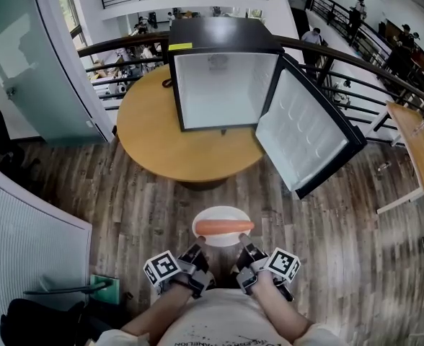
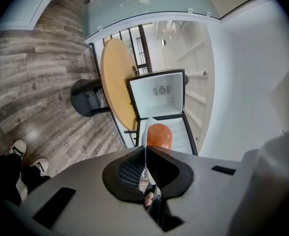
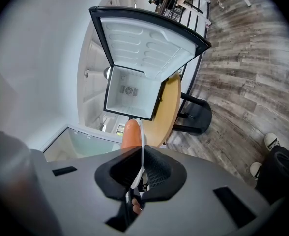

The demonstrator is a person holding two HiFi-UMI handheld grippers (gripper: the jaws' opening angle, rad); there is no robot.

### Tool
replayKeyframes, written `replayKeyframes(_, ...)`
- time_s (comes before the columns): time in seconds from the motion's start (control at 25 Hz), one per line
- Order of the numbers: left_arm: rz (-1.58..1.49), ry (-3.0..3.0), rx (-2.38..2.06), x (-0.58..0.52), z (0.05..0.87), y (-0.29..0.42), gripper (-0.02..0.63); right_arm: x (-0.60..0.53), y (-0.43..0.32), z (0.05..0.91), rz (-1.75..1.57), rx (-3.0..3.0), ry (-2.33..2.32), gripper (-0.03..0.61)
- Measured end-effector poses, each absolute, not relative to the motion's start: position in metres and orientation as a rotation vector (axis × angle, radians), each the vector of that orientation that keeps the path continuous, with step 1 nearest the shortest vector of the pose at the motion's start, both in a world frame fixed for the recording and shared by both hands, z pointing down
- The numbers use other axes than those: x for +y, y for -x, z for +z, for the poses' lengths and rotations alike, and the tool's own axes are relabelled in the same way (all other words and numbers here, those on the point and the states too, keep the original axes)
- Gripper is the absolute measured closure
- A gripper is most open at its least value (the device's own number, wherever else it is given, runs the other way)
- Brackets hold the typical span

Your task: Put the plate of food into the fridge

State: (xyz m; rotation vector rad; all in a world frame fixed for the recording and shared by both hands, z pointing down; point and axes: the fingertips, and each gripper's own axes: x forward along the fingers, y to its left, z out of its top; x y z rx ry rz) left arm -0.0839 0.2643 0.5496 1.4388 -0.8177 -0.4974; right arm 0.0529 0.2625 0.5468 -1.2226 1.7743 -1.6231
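Observation:
A white plate with an orange sausage on it is held in the air close to my body, above the wood floor. My left gripper is shut on the plate's near-left rim and my right gripper is shut on its near-right rim. In the left gripper view the plate shows edge-on between the jaws with the sausage beyond; the right gripper view shows the plate and sausage likewise. The small black fridge stands on a round wooden table, its door swung open to the right, its white inside bare.
A dark railing curves behind the table. A white radiator panel stands at the left and a wooden desk at the right. The table's black base rests on the plank floor. My shoes show below.

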Motion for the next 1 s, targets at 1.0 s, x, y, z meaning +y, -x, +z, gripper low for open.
replayKeyframes(1.0, -0.522, -1.417, -0.823, 0.152, 0.561, 0.088, 0.583, 0.147, -0.050, 0.560, -1.652, 1.777, 1.216, 0.545)
